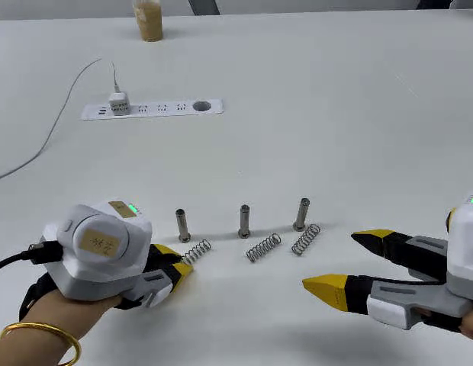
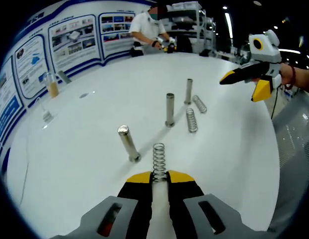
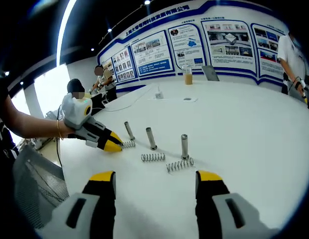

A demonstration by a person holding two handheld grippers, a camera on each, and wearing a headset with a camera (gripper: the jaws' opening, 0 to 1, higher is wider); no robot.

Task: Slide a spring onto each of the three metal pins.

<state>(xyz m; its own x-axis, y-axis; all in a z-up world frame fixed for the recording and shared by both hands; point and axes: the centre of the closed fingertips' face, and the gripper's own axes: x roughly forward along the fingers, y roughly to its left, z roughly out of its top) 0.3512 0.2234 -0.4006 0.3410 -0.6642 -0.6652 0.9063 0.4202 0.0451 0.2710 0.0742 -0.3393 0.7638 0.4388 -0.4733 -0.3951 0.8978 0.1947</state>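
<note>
In the head view the top edge cuts off the cup (image 1: pixel 149 19), and the right edge cuts off the rear of the right gripper (image 1: pixel 329 260). The near end of one spring (image 2: pixel 158 158) is hidden between the closed jaws of the left gripper (image 2: pixel 159 175). Print on the wall posters (image 3: pixel 229 37) is too small to read.

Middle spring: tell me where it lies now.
In the head view the middle spring lies on the table just in front of the middle pin, between the left spring and the right spring.
</note>
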